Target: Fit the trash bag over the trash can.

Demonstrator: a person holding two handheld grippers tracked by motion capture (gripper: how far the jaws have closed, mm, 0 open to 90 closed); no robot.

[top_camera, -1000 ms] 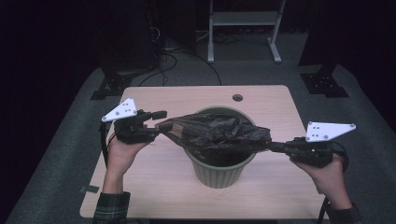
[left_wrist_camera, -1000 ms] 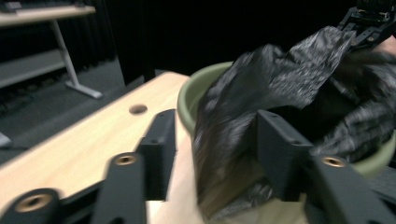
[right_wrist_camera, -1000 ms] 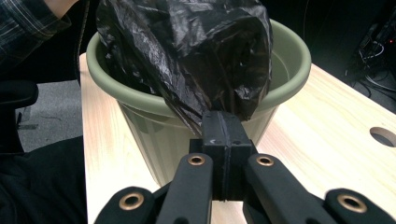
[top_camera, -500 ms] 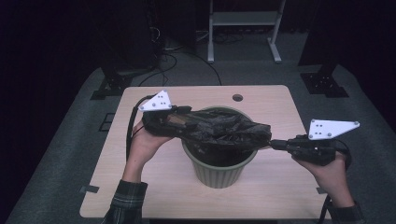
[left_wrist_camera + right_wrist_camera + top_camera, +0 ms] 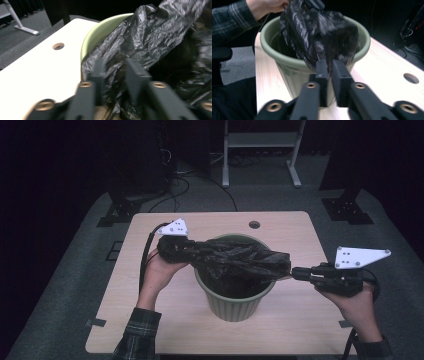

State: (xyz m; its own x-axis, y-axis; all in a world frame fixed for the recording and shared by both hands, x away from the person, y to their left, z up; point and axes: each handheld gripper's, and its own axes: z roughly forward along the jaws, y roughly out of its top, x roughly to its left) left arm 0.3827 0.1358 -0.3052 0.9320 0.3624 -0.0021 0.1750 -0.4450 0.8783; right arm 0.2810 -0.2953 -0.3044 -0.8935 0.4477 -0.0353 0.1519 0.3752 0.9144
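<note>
A black plastic bag (image 5: 235,260) hangs crumpled across the mouth of a green bin (image 5: 235,305) in the middle of the table. My left gripper (image 5: 192,252) is at the bin's left rim. Its jaws have just been closing, and bunched bag film (image 5: 155,37) fills the gap at the left gripper (image 5: 115,65). My right gripper (image 5: 295,272) lies level at the bin's right side. Its jaws have just been opening a little, but a fold of the bag (image 5: 317,32) still sits pinched at the right gripper (image 5: 330,63), in front of the bin (image 5: 287,65).
The bin stands on a light wooden table (image 5: 150,320) with a round cable hole (image 5: 254,225) near its far edge. Beyond the table are dark floor, cables and a white stand's legs (image 5: 260,170). Bare tabletop lies on both sides of the bin.
My left hand has carried its end of the bag rightward, from beyond the bin's left side to the rim. The bag has gone from stretched wide to bunched over the bin. The right hand stayed put.
</note>
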